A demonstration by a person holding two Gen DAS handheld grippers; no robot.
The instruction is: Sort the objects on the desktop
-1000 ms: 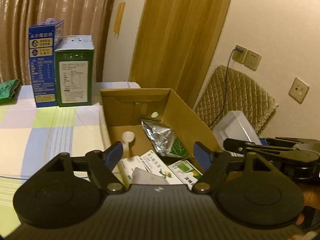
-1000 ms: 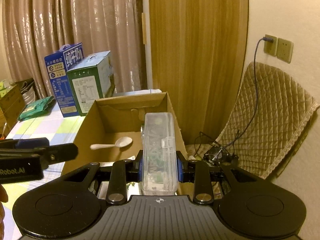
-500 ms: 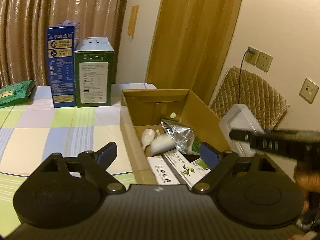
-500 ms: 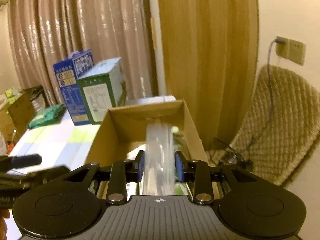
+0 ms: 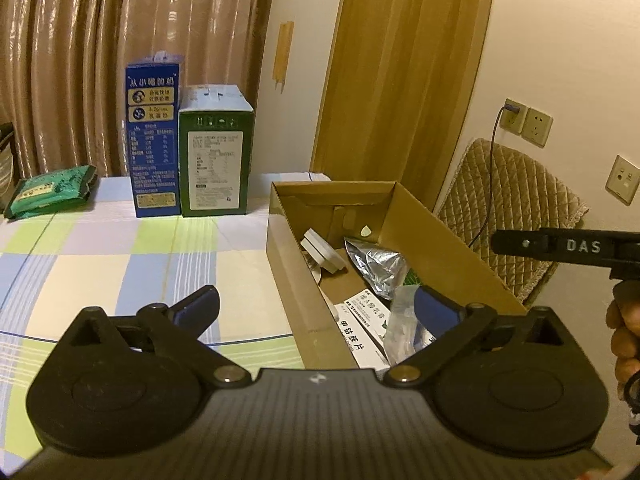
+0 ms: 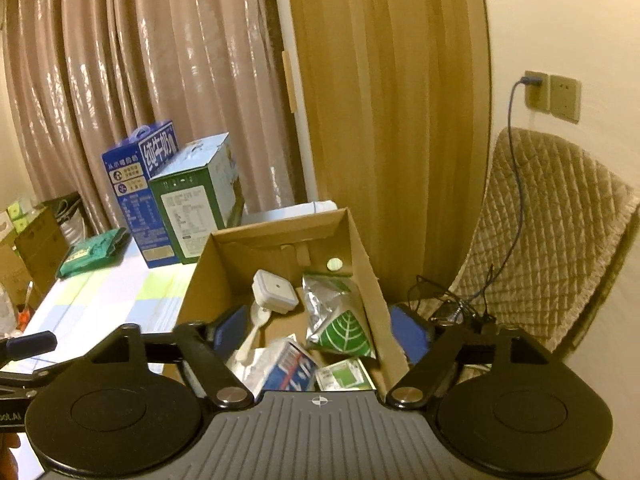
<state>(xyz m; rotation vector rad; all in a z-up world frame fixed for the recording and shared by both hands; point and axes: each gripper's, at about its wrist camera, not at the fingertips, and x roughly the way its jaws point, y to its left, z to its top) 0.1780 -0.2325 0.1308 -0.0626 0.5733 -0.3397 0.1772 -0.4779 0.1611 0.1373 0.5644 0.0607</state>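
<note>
Right gripper [image 6: 322,330]: jaws opening, nothing between them; it hangs over the near end of the cardboard box [image 6: 362,248].
Left gripper [image 5: 316,306]: jaws opening, spread wide and empty, straddling the near left wall of the cardboard box [image 5: 288,280].
Box position: on the right edge of the table [image 5: 120,264], beside the quilted chair [image 6: 540,240].
Box contents: white square adapter [image 6: 275,291], white spoon [image 6: 252,338], foil pouch [image 6: 340,316], blue-and-white packet [image 6: 286,366], small green packet [image 6: 344,374], printed leaflet [image 5: 360,328].
Items outside the box: blue carton [image 5: 152,140] and green carton [image 5: 216,152] upright at the far edge of the table; green packet [image 5: 52,188] flat at the far left corner.
Step in hand: judged as a release into the box, both tools empty.
Next move: probably a reach towards the green packet or a carton. The cartons are wide and may need both grippers.
</note>
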